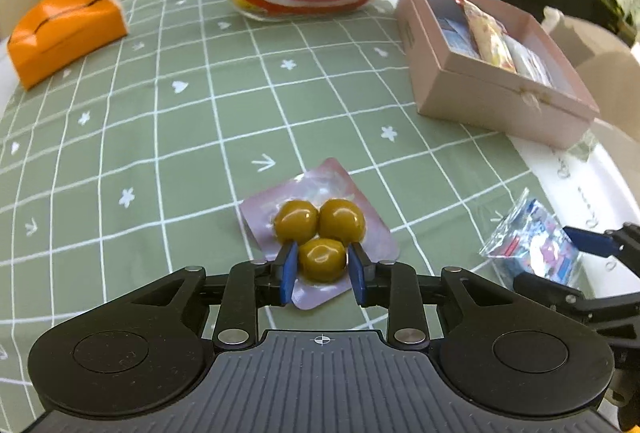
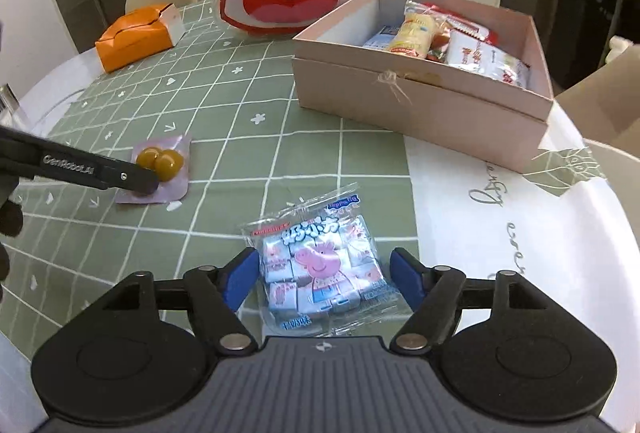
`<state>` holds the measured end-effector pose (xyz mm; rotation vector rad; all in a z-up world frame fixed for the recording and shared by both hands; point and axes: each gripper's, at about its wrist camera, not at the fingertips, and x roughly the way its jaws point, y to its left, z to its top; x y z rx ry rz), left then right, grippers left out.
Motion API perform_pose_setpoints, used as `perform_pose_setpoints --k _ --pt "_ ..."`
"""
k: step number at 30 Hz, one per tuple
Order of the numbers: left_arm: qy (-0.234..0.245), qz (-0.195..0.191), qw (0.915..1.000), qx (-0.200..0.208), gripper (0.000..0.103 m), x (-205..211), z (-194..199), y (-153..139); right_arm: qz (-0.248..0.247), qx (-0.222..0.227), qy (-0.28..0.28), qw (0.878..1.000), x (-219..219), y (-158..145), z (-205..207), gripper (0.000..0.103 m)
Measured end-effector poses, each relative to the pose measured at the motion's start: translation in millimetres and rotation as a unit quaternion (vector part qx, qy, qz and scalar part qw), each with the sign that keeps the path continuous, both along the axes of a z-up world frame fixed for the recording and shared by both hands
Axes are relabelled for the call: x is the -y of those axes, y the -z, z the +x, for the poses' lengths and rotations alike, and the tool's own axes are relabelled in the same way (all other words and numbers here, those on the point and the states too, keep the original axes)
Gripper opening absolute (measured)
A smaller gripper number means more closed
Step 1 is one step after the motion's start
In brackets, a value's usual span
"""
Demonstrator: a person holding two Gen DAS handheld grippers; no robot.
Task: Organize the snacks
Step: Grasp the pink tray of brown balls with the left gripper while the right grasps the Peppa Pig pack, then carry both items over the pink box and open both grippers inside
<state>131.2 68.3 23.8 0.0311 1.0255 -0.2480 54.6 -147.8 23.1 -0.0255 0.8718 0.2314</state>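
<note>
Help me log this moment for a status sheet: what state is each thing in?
Pink box: lid off, partly filled with snacks.
Olive pack: flat on the tablecloth, sealed.
Cartoon-pig candy bag: flat on the table, sealed.
Orange box: closed.
Left gripper: narrowly open around one olive.
Right gripper: open, straddling the candy bag.

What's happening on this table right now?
A person is tidying snacks with a handheld gripper in each hand. The left gripper straddles the nearest of three olive-green balls in a purple packet; whether its pads press it is unclear. The right gripper is open around a clear bag of small wrapped cubes, not clamped. Both packets lie on the green checked tablecloth. The pink box beyond already holds several snacks.
</note>
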Motion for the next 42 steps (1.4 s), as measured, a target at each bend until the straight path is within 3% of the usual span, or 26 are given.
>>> perform_pose_setpoints --k 5,9,14,19,21,24,29,31,32,33,42 --pt "-0.005 -0.003 0.9999 0.012 0.032 3.5 3.1 1.2 -0.031 0.040 0.004 0.999 -13.6 10.7 -12.9 0.086" --pt "-0.005 0.002 0.9997 0.025 0.032 5.5 -2.6 2.7 -0.024 0.074 0.029 0.997 -16.0 18.7 -22.5 0.092" --pt "-0.002 -0.007 0.9999 0.010 0.031 7.8 -9.5 1.0 -0.024 0.063 0.035 0.997 -16.5 19.3 -23.6 0.103" --pt "0.023 -0.027 0.9993 -0.012 0.031 13.7 -38.4 -1.6 -0.029 0.037 -0.005 0.999 -12.4 15.1 -19.0 0.103" --pt "0.037 -0.028 0.9988 -0.017 0.031 18.1 -54.7 -1.1 -0.018 0.030 -0.017 0.999 -4.7 11.6 -18.3 0.100" --pt "0.044 -0.023 0.9987 -0.011 0.032 24.6 -71.9 0.3 -0.013 0.037 0.008 0.999 5.0 8.1 -16.7 0.098" --pt "0.032 -0.029 0.9989 -0.020 0.032 24.5 -71.4 0.3 -0.014 0.022 -0.009 1.000 0.3 8.7 -8.1 0.097" --pt "0.038 -0.028 0.9987 -0.019 0.031 23.9 -71.4 0.4 -0.023 0.021 -0.014 0.999 -5.8 6.7 -7.3 0.082" --pt "0.040 -0.029 0.9986 -0.019 0.031 23.0 -70.4 0.2 -0.030 0.022 -0.016 0.999 -8.8 4.5 -7.7 0.066" --pt "0.042 -0.030 0.9985 -0.018 0.031 22.2 -70.7 0.2 -0.034 0.021 -0.021 0.999 -11.2 1.2 -8.0 0.062" --pt "0.059 -0.023 0.9979 0.012 0.031 23.4 -79.3 1.5 -0.012 0.008 -0.022 1.000 -4.1 -21.1 -26.0 0.059"
